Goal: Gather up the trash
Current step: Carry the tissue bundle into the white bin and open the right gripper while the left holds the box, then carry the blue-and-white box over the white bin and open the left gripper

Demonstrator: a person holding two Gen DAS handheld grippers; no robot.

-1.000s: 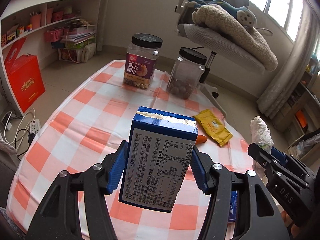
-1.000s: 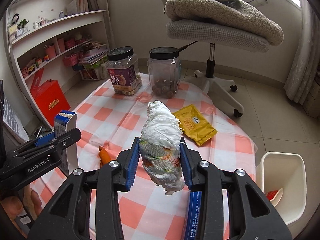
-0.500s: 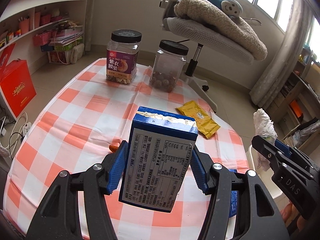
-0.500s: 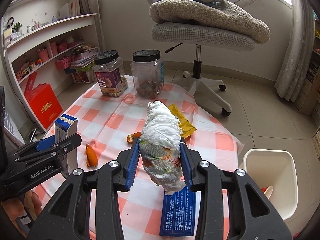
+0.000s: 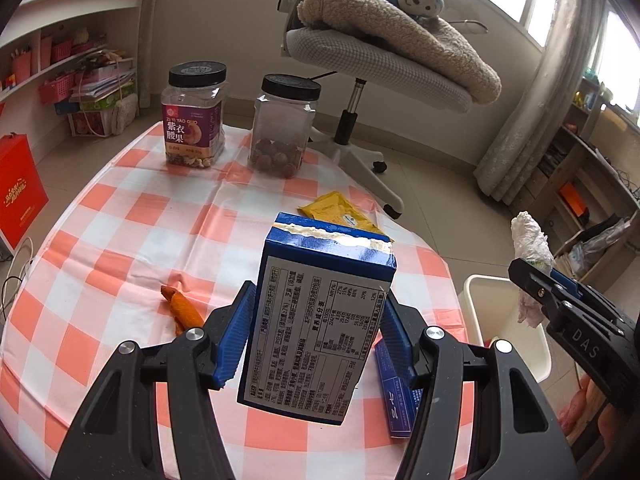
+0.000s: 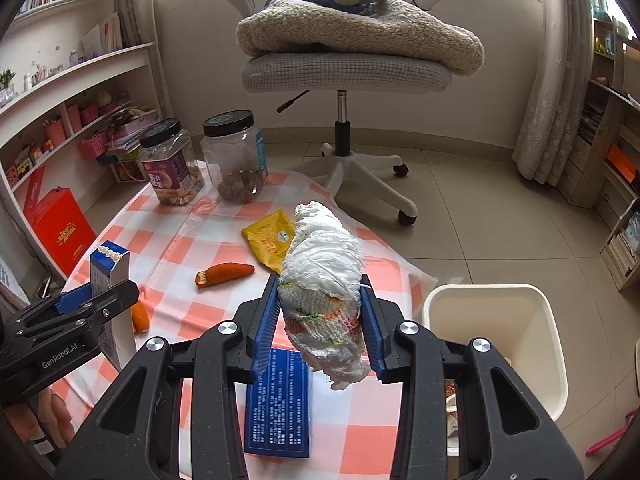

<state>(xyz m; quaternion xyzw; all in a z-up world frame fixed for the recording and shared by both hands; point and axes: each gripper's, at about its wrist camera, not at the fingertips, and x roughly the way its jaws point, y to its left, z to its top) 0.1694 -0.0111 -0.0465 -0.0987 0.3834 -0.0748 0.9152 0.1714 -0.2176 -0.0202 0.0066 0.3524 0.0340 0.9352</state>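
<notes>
The purple label of the nut jar (image 5: 195, 120) reads "ZI YI YAO GUO" above the characters 紫衣腰果. The right gripper (image 5: 576, 332) body carries "DAS". The left gripper (image 6: 76, 320) body carries "GenRobot.AI". Print on the blue carton (image 5: 316, 332) is too small to read.

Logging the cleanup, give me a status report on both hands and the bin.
Left tongs shut on blue carton. Right tongs shut on crumpled tissue wad. White bin beside table, path unobstructed.
</notes>
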